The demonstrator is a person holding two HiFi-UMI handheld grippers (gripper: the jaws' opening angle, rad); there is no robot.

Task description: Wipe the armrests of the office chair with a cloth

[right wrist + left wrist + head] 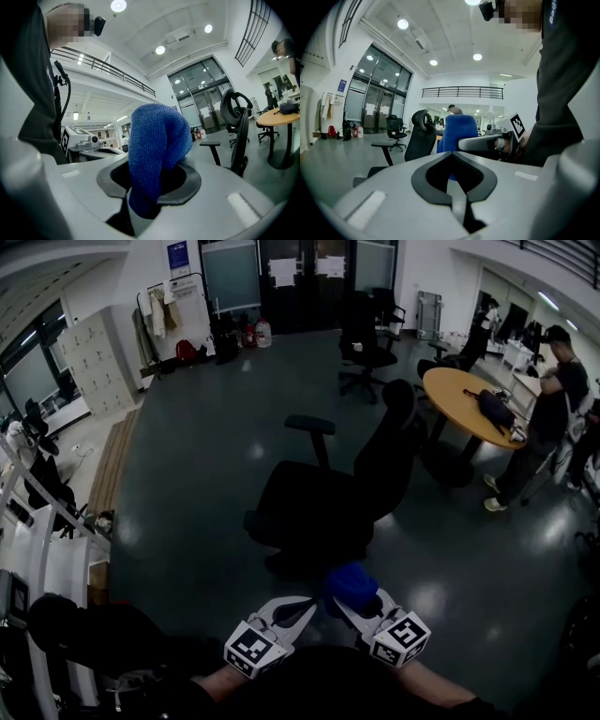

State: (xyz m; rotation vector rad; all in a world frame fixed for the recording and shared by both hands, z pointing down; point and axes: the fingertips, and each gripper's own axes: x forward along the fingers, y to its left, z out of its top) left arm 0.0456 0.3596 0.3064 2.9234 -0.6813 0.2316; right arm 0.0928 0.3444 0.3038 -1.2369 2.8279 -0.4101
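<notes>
A black office chair (328, 493) stands on the dark floor just ahead of me, its backrest to the right. One armrest (310, 424) shows on its far side. My right gripper (361, 601) is shut on a blue cloth (352, 582), held low in front of the seat's near edge. In the right gripper view the cloth (154, 140) bulges up out of the gripper (154, 176). The left gripper (286, 610) hangs beside it, shut and holding nothing. The left gripper view shows that gripper (452, 161), the cloth (461, 129), the chair (419, 140) and the armrest (386, 145).
A round wooden table (469, 404) with a black bag (494, 409) is at the right, where a person (548, 418) stands. A second office chair (366, 348) sits farther back. White desks (37, 549) line the left side.
</notes>
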